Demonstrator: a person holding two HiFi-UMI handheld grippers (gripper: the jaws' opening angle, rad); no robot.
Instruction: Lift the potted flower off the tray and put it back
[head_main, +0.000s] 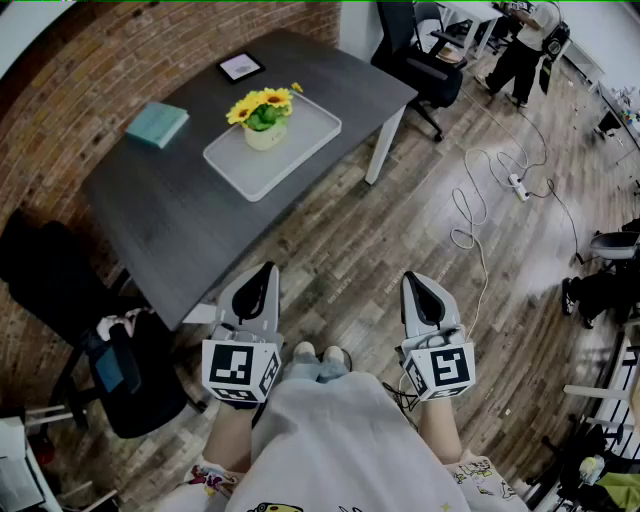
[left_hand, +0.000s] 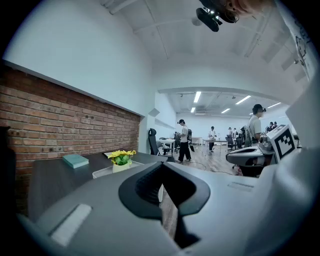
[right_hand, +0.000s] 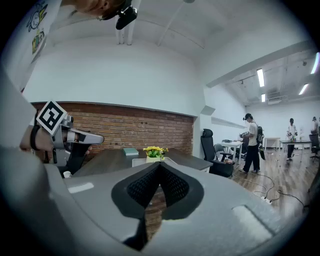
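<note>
A pot of yellow flowers (head_main: 263, 118) stands on a white tray (head_main: 300, 140) on the dark grey table (head_main: 180, 220). The flowers (left_hand: 121, 159) show far ahead in the left gripper view, and the flowers (right_hand: 154, 152) likewise in the right gripper view. My left gripper (head_main: 262, 272) is held near my body, off the table's near corner, jaws shut with nothing between them. My right gripper (head_main: 416, 281) hangs over the wooden floor to the right, also shut and holding nothing. Both grippers are well short of the tray.
A teal book (head_main: 158, 124) and a small framed tablet (head_main: 240, 67) lie on the table beyond the tray. A black office chair (head_main: 110, 360) stands at the left, another chair (head_main: 425, 60) behind the table. Cables and a power strip (head_main: 517, 186) trail on the floor; a person (head_main: 525, 50) stands far off.
</note>
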